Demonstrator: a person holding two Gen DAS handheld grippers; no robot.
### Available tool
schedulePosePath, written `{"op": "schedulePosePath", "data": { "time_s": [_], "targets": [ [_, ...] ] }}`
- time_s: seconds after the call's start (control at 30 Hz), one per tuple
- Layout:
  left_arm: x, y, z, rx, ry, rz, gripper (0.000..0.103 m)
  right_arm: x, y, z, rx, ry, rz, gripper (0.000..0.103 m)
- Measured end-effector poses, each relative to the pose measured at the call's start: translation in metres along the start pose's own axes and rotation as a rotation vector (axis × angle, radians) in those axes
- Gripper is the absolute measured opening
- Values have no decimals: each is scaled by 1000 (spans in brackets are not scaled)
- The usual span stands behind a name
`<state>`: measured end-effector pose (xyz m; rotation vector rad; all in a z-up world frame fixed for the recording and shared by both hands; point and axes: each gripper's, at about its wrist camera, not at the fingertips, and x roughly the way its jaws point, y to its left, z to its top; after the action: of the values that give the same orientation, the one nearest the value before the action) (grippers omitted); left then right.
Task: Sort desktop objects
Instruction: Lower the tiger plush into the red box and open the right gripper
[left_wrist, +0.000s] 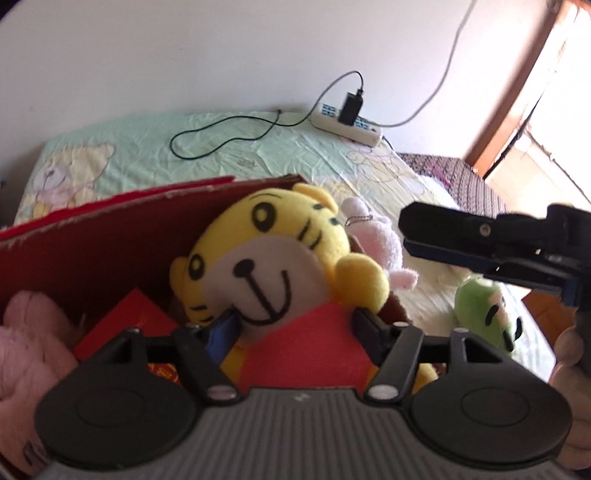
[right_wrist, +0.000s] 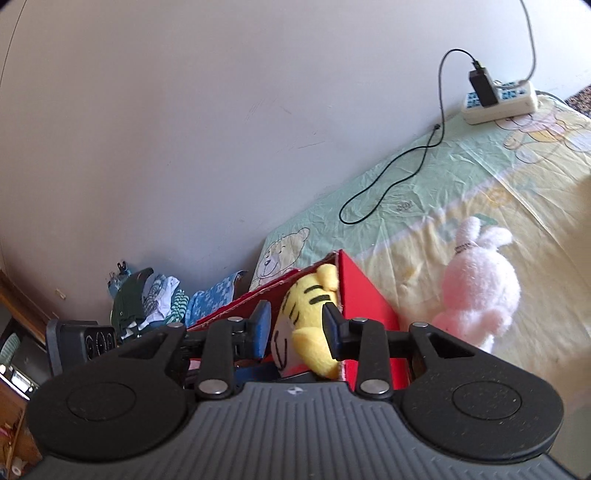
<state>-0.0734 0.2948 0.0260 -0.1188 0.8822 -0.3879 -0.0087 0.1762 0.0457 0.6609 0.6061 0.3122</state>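
A yellow tiger plush (left_wrist: 266, 258) in a red shirt stands upright inside the red cardboard box (left_wrist: 110, 236), leaning on its back wall. My left gripper (left_wrist: 293, 325) is open, one finger on each side of the tiger's body below the chin; the pads do not visibly squeeze it. My right gripper (left_wrist: 403, 230) hovers to the right of the box, above the bed, its jaws only narrowly apart with nothing between them. From the right wrist, the tiger's head (right_wrist: 310, 314) shows beyond that gripper (right_wrist: 297, 321), inside the box (right_wrist: 365, 295).
A pink plush (left_wrist: 26, 332) and a red packet (left_wrist: 125, 325) lie in the box. On the bed sheet are a pink bunny (right_wrist: 476, 288), a green plush (left_wrist: 480, 306), a power strip (right_wrist: 498, 101) and a black cable (right_wrist: 388, 177). Clothes (right_wrist: 159, 295) are piled by the wall.
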Motion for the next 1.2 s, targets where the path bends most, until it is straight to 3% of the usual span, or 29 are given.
{"op": "schedulePosePath", "data": {
  "time_s": [0.07, 0.17, 0.33, 0.4, 0.57, 0.67, 0.73, 0.8, 0.83, 0.9, 0.97, 1.07, 1.13, 1.17, 1.2],
  "targets": [
    [6, -1, -2, 10, 20, -21, 81, 0, -1, -2, 5, 3, -9, 33],
    [5, -7, -2, 44, 24, 9, 81, 6, 2, -3, -12, 13, -9, 33],
    [-15, 11, -7, -49, 5, -21, 79, 24, 19, 6, -139, 20, -17, 34],
    [-24, 17, -9, -76, -9, 0, 80, 35, 26, 9, -203, 19, -36, 34],
    [-24, 31, -11, -115, 5, 50, 82, 65, 32, 11, -313, 66, -115, 60],
    [-22, 38, -10, -149, 23, 10, 81, 69, 41, 6, -379, 80, -133, 69],
    [-21, 36, -10, -133, 21, 17, 81, 71, 49, 0, -444, 78, -168, 67],
    [-17, 34, -7, -117, 27, 24, 81, 71, 57, -7, -517, 65, -221, 57],
    [-17, 34, -6, -111, 27, 24, 82, 68, 59, -9, -536, 65, -202, 47],
    [-16, 33, -7, -102, 30, 17, 82, 65, 60, -11, -518, 81, -161, 50],
    [-13, 34, -6, -96, 34, 25, 86, 69, 57, -11, -510, 92, -192, 51],
    [-7, 38, -4, -105, 54, 15, 88, 79, 44, -6, -414, 150, -155, 58],
    [-4, 41, -3, -121, 70, -10, 88, 82, 45, -8, -416, 164, -145, 58],
    [-3, 42, -3, -125, 77, -15, 87, 83, 48, -9, -431, 171, -159, 48],
    [-2, 41, -2, -124, 82, -16, 87, 83, 50, -11, -437, 178, -161, 45]
  ]
}}
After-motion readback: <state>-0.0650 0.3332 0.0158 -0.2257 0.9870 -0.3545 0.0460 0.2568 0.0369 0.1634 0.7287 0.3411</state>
